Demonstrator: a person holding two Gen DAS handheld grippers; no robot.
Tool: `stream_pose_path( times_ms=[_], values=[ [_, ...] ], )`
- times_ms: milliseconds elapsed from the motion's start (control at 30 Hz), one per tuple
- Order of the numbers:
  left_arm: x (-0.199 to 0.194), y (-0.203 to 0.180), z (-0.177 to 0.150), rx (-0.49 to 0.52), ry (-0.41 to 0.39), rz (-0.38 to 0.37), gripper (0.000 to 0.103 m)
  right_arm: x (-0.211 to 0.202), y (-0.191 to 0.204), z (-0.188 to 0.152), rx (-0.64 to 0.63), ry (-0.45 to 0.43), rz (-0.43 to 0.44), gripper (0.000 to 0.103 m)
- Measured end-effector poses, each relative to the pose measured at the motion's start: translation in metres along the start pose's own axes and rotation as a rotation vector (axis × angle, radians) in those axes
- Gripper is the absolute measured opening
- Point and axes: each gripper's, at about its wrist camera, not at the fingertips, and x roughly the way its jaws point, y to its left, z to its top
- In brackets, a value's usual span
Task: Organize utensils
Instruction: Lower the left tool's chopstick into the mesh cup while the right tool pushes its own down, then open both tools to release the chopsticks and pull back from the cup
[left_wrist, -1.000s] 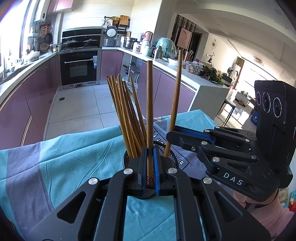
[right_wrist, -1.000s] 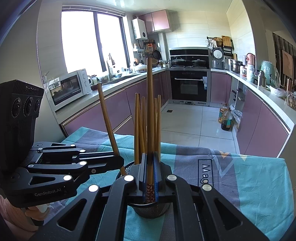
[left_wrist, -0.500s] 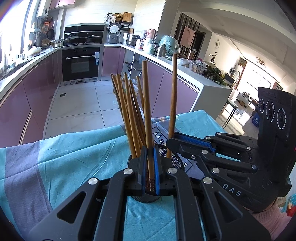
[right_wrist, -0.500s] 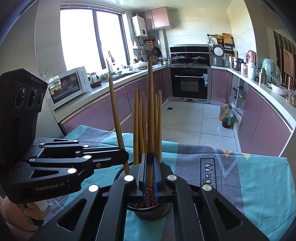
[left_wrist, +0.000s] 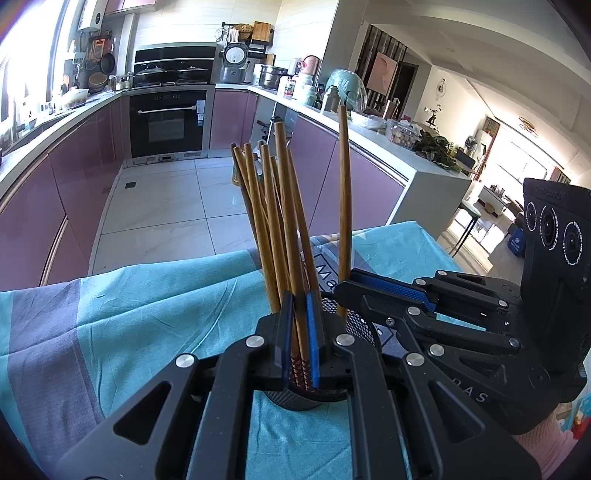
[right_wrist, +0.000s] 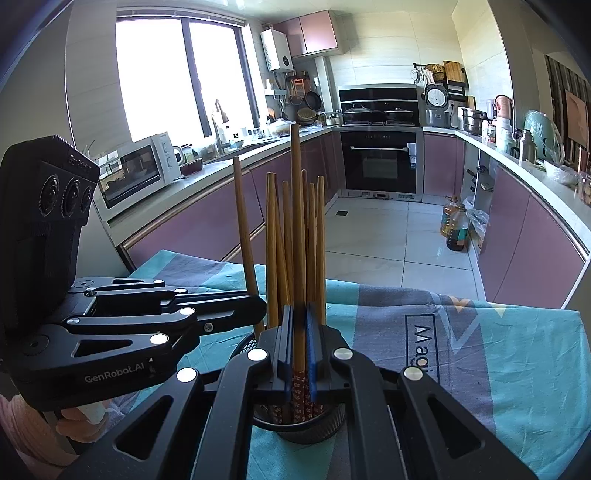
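Note:
A black mesh holder (left_wrist: 356, 314) (right_wrist: 306, 432) stands on the teal and grey cloth (left_wrist: 147, 295) with several wooden chopsticks upright in it. My left gripper (left_wrist: 299, 306) is shut on one chopstick (left_wrist: 286, 206) just above the holder's rim; the stick's patterned lower end reaches into the holder. My right gripper (right_wrist: 298, 314) is shut on another chopstick (right_wrist: 297, 221), also standing into the holder. Each gripper appears in the other's view: the right gripper (left_wrist: 341, 290) comes in from the right, and the left gripper (right_wrist: 258, 308) from the left with its stick (right_wrist: 243, 229).
The cloth-covered table ends just beyond the holder, with tiled floor (right_wrist: 388, 240) below. Purple cabinets, an oven (left_wrist: 166, 122) and a microwave (right_wrist: 136, 173) line the kitchen behind. A hand in a pink sleeve (right_wrist: 22, 424) holds the left gripper.
My left gripper has come closer to the holder and sunk a little, bringing its chopstick in beside the others. The right gripper and its chopstick have stayed put.

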Motion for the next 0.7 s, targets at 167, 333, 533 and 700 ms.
stream_pose_path(
  times_ms=[167, 333, 533, 700],
  values=[
    [0.003, 0.003, 0.000, -0.007, 0.001, 0.009, 0.009, 0.001, -0.001, 0.000, 0.007, 0.001, 0.005, 0.006],
    [0.008, 0.008, -0.002, -0.019, 0.003, 0.012, 0.009, 0.002, -0.002, -0.002, 0.023, 0.008, 0.009, 0.007],
    [0.009, 0.011, -0.008, -0.017, 0.002, 0.013, 0.009, 0.004, -0.003, -0.005, 0.033, 0.013, 0.015, 0.008],
    [0.003, 0.012, -0.013, -0.020, -0.016, 0.019, 0.019, 0.001, -0.003, -0.008, 0.035, 0.009, 0.014, 0.008]
  ],
)
